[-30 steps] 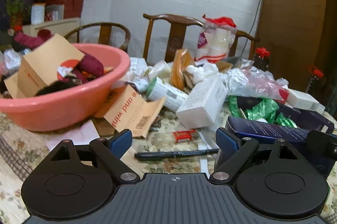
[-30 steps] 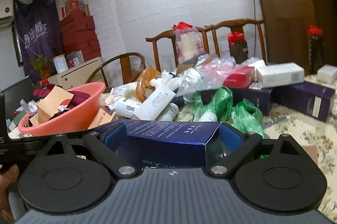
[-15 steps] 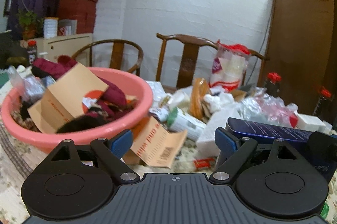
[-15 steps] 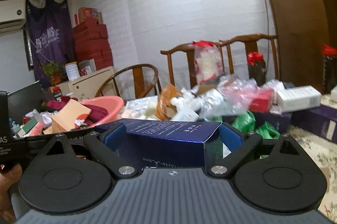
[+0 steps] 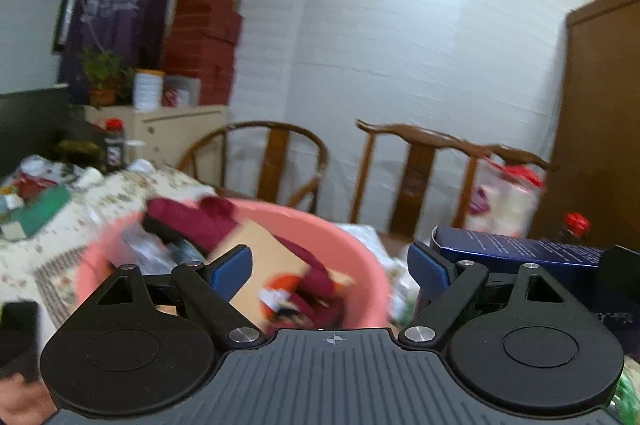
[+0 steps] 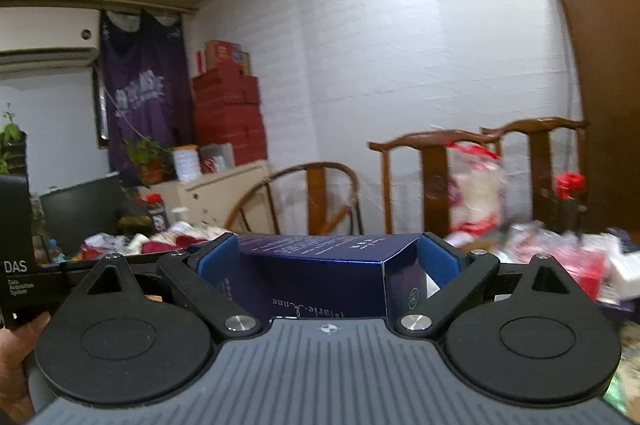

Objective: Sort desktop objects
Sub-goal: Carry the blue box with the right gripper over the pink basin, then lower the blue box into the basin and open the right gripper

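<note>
Room above the worktop (image 5: 132, 189) is open up to the white wall in both views, and the basin (image 5: 360, 261) rim is seen just below and ahead of the left claw (image 5: 330, 267). The left claw's pads are spread wide with nothing gripped between them; the right claw (image 6: 329, 257) is closed on the box (image 6: 320, 277), a blue pad pressed to each side, the box lifted clear of the clutter. In the left view the box (image 5: 520, 251) is seen just right of the left claw's right pad. Only the left view shows the basin's contents, card and dark red cloth; only the right view shows the air conditioner (image 6: 48, 35) and a third chair back. Two chairs are counted in the left view, three in the right, one basin, one box.
</note>
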### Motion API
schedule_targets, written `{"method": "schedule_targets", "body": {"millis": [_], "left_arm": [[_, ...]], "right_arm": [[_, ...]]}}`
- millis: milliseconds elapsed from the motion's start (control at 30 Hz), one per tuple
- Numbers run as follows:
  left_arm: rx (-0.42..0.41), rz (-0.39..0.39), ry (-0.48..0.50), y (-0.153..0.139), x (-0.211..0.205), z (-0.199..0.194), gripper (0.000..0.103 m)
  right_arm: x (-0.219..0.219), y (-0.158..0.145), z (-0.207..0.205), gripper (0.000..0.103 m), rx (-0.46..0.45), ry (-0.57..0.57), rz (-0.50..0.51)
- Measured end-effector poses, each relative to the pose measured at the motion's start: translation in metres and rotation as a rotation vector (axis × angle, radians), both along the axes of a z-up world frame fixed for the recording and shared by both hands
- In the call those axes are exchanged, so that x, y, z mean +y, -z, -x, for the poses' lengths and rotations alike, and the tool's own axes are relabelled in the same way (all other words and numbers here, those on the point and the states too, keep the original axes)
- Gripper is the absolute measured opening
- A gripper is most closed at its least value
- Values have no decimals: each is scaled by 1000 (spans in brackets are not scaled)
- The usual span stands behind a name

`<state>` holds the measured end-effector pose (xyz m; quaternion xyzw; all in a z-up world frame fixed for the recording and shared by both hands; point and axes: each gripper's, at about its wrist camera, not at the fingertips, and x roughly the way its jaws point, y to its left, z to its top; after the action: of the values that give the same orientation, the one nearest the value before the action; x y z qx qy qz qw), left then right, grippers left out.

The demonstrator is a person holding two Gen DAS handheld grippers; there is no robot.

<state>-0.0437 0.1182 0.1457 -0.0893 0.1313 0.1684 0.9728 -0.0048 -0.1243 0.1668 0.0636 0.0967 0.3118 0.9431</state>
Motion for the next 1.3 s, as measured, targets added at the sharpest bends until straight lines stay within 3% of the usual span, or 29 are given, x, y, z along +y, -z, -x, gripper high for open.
{"method": "schedule_targets", "body": {"millis": [367,533,733,867,1033,1167,1300], "left_arm": [[46,-14,-208,-2,110,-28,91],[125,-51,-311,20,153,-60,92],[192,6,-310,41,185,-81,100],[260,-74,-305,38,183,-99,102],[288,-70,-299,38,176,-112,102],[247,-52,-271,39,172,-101,103],[224,-66,-267,36,165,-82,103]], "right_arm": [[118,-9,-47,98,2,-157,-10],[183,15,-79,98,45,-198,15],[241,53,-108,100,89,-141,176],[246,60,-136,103,243,-158,151],[245,63,-161,103,361,-175,135],[230,63,-161,102,371,-179,110],[211,55,-145,102,302,-158,104]]}}
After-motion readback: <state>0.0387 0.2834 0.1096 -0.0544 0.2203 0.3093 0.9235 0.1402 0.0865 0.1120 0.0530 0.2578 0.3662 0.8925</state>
